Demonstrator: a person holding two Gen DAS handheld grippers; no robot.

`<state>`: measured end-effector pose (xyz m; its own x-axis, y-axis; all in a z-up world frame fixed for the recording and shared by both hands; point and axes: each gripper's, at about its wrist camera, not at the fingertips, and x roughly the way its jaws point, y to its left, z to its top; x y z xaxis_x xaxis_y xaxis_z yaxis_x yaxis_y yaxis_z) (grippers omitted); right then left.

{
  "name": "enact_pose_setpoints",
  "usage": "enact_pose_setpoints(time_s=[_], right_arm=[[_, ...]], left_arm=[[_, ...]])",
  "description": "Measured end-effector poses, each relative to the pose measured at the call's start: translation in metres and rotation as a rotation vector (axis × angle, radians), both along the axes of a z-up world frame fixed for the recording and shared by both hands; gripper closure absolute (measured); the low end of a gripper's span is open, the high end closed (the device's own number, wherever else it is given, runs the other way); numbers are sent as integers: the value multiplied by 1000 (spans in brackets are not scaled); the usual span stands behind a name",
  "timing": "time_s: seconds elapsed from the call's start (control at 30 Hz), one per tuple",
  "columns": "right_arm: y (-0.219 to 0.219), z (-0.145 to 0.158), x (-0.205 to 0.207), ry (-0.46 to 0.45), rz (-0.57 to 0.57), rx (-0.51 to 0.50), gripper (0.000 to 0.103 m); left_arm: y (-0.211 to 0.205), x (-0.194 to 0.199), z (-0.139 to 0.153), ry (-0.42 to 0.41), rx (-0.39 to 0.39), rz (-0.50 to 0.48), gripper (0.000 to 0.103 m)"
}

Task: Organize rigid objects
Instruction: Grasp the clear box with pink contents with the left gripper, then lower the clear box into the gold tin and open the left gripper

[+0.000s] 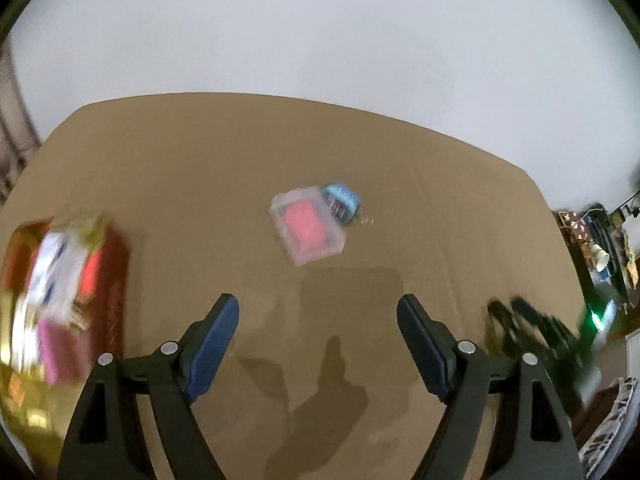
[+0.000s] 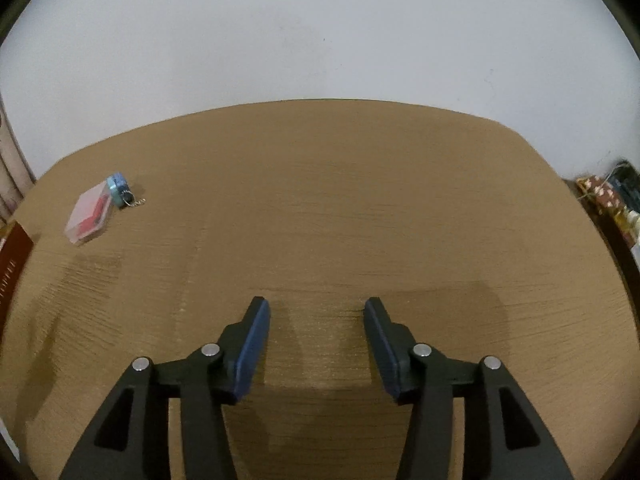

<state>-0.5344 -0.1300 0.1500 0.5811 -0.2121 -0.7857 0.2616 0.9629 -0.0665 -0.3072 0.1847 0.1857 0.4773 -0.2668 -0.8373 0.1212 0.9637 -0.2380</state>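
A clear plastic case with a pink-red insert (image 1: 307, 225) lies on the brown table, and a small blue round object with a short chain (image 1: 343, 201) touches its far corner. The left wrist view is blurred. My left gripper (image 1: 318, 307) hovers open just short of the case, nothing between its fingers. In the right wrist view the same case (image 2: 89, 213) and blue object (image 2: 119, 189) lie far off to the left. My right gripper (image 2: 316, 312) stands open over bare table, holding nothing. It also shows as a dark blur (image 1: 532, 328) at the right of the left wrist view.
A gold and red box (image 1: 60, 300) packed with white, pink and red items sits at the left table edge; its dark red side (image 2: 14, 256) shows in the right wrist view. A white wall (image 2: 320, 40) rises behind the table (image 2: 360, 220). Clutter (image 1: 600, 248) lies past the right edge.
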Motion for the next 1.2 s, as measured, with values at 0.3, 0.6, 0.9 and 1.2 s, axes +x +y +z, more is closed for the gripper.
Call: enact_pose_setpoints(time_s=[0.3, 0.6, 0.9, 1.2], right_arm=[[2, 10, -10, -78, 30, 100, 52], [-9, 20, -21, -115, 29, 130, 52], [-14, 22, -23, -129, 24, 146, 52], [-16, 23, -20, -115, 15, 149, 52]], left_arm=[[-21, 75, -46, 122, 39, 11, 25], [-13, 102, -74, 191, 49, 50, 31], [-15, 98, -69, 142, 124, 57, 55], [21, -5, -1, 48, 30, 43, 54]])
